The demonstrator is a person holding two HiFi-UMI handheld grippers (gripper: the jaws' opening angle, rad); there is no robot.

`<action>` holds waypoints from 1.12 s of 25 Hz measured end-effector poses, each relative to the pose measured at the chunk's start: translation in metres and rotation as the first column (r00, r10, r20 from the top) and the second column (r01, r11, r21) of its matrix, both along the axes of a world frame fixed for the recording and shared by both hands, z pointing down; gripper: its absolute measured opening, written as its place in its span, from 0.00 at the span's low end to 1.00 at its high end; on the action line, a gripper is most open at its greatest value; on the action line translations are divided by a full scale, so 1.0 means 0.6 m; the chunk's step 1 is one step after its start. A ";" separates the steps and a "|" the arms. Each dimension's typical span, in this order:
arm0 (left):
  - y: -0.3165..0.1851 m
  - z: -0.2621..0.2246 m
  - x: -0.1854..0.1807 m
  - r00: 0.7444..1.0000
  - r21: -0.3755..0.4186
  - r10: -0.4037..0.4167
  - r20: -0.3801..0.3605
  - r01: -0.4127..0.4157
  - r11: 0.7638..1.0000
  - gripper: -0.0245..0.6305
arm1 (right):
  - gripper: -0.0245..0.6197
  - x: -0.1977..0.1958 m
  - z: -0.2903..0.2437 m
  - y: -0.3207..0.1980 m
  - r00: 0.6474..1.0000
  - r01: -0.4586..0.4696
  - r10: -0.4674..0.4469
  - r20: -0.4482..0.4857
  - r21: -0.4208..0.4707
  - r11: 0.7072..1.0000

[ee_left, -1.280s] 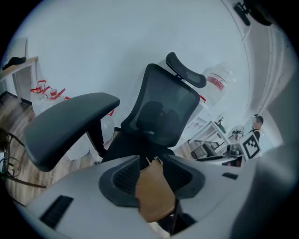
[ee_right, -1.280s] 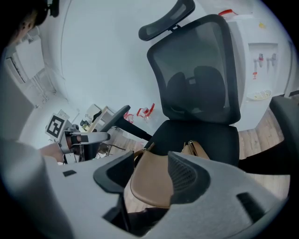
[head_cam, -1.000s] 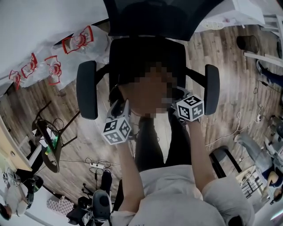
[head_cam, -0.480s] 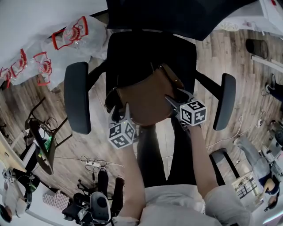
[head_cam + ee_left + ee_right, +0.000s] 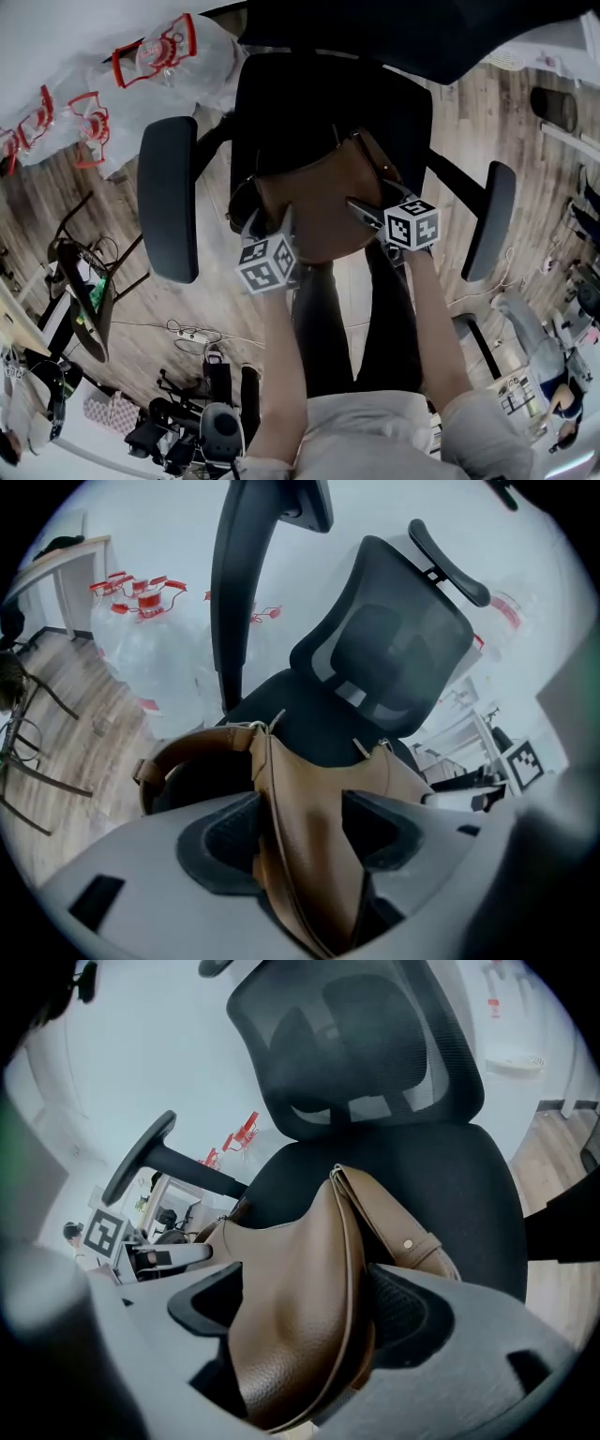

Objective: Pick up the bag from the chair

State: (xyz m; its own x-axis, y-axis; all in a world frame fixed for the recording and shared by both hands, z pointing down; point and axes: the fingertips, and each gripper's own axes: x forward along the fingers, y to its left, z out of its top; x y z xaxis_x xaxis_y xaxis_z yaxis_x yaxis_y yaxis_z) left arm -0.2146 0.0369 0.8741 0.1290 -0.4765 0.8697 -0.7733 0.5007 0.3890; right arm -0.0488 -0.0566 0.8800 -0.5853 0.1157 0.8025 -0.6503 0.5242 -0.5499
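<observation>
The left gripper and right gripper are set astride the brown bag; their jaws have just been opening and are now released, with the leather between them ungripped; the bag is seen resting on the black chair; grasp and lift are judged still undone.

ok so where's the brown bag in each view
Head view: bag at centre, over the front of the chair.
Left gripper view: bag at bottom centre, strap looping left.
Right gripper view: bag at bottom centre, strap on its right.
Shared landmark: the black chair behind the bag.
</observation>
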 end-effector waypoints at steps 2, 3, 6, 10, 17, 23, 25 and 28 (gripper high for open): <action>0.000 0.015 -0.003 1.000 -0.021 -0.003 -0.014 0.003 1.000 0.42 | 0.68 -0.002 0.017 0.002 1.000 0.024 -0.024 -0.009 -0.012 1.000; 0.001 0.022 -0.002 1.000 -0.034 -0.001 -0.026 0.000 0.999 0.42 | 0.68 -0.002 0.025 0.004 0.999 0.037 -0.037 -0.014 -0.024 0.999; -0.004 0.036 0.000 0.998 -0.056 0.017 -0.062 -0.020 0.998 0.43 | 0.68 -0.004 0.044 0.009 0.997 0.075 -0.078 -0.028 -0.076 0.994; -0.006 0.046 0.001 0.996 -0.060 0.054 -0.072 -0.058 0.996 0.46 | 0.69 -0.008 0.053 0.017 0.993 0.108 -0.114 -0.038 -0.140 0.984; -0.007 0.061 0.007 0.990 -0.084 0.069 -0.120 -0.079 0.993 0.49 | 0.72 -0.006 0.075 0.029 0.989 0.104 -0.128 -0.079 -0.263 0.959; -0.008 0.074 0.017 0.984 -0.084 0.080 -0.159 -0.094 0.992 0.50 | 0.74 -0.010 0.084 0.028 0.988 0.086 -0.120 -0.098 -0.294 0.952; -0.008 0.076 0.019 0.983 -0.078 0.076 -0.165 -0.090 0.993 0.50 | 0.73 -0.009 0.084 0.028 0.989 0.075 -0.109 -0.102 -0.288 0.955; -0.007 0.078 0.017 0.985 -0.078 0.071 -0.159 -0.084 0.993 0.50 | 0.73 -0.010 0.085 0.026 0.989 0.070 -0.102 -0.110 -0.269 0.961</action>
